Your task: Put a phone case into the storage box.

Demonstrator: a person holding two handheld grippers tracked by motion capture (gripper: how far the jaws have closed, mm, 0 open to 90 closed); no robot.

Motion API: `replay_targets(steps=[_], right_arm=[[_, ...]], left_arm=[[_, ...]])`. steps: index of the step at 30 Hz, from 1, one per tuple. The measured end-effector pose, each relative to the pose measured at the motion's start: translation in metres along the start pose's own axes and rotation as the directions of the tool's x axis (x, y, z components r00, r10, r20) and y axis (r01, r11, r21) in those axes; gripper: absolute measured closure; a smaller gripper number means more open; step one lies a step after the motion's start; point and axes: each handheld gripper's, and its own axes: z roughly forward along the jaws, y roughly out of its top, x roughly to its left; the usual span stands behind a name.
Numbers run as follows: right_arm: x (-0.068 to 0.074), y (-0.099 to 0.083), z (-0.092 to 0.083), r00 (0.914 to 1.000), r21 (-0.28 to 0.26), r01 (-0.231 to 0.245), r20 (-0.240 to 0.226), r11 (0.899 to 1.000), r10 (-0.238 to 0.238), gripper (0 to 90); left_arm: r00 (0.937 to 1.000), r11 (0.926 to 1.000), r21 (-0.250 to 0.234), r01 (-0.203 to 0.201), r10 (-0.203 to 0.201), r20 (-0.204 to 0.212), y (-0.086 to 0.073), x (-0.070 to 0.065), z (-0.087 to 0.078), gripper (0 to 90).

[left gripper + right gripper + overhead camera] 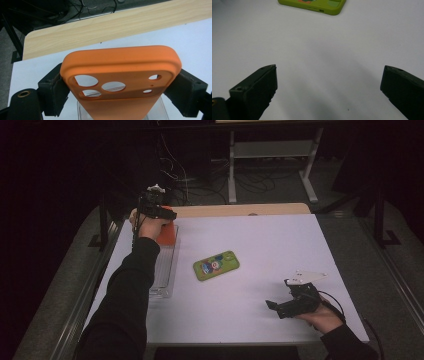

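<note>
An orange phone case [120, 67] with camera cut-outs sits between the pads of my left gripper [120, 97], which press on its two long sides. In the high view the left gripper [161, 222] holds the orange case [168, 234] over the far end of a clear plastic tray [164, 270] at the table's left. A green phone case [216, 265] with a colourful print lies flat mid-table; its near edge shows as the green case [317, 5] in the right gripper view. My right gripper [328, 87] stands open over bare white table, at the front right [272, 306].
The white table top [270, 245] ends at a wooden strip [240, 210] along the far side. Beyond it are cables and a grey stand's legs [270, 165] on a dark floor. A dark panel sits at the table's near edge [225, 352].
</note>
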Motion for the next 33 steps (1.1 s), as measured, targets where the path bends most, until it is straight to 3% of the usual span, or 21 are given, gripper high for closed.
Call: replay_targets(steps=[3, 18, 24, 33], right_arm=[[0.000, 0.000, 0.000, 1.0000, 0.001, -0.003, 0.000, 1.000, 0.003, 0.3], [0.000, 0.000, 0.000, 0.9999, 0.006, -0.010, -0.009, 1.000, 0.010, 0.3], [0.000, -0.001, 0.000, 0.9999, 0.007, -0.008, -0.009, 1.000, 0.008, 0.3], [0.001, 0.000, 0.001, 1.0000, 0.009, -0.005, -0.007, 1.000, 0.005, 0.3]], left_arm=[[0.9999, 0.9999, 0.015, 0.005, -0.005, -0.009, -0.001, 0.000, 0.004, 14.1], [0.9991, 0.9986, -0.052, 0.012, -0.015, -0.039, 0.000, -0.002, 0.015, 12.7], [0.9990, 0.9987, -0.051, 0.000, -0.002, -0.045, -0.001, -0.004, 0.015, 12.8], [0.9988, 0.9988, -0.048, 0.014, -0.016, -0.046, -0.003, -0.003, 0.013, 12.3]])
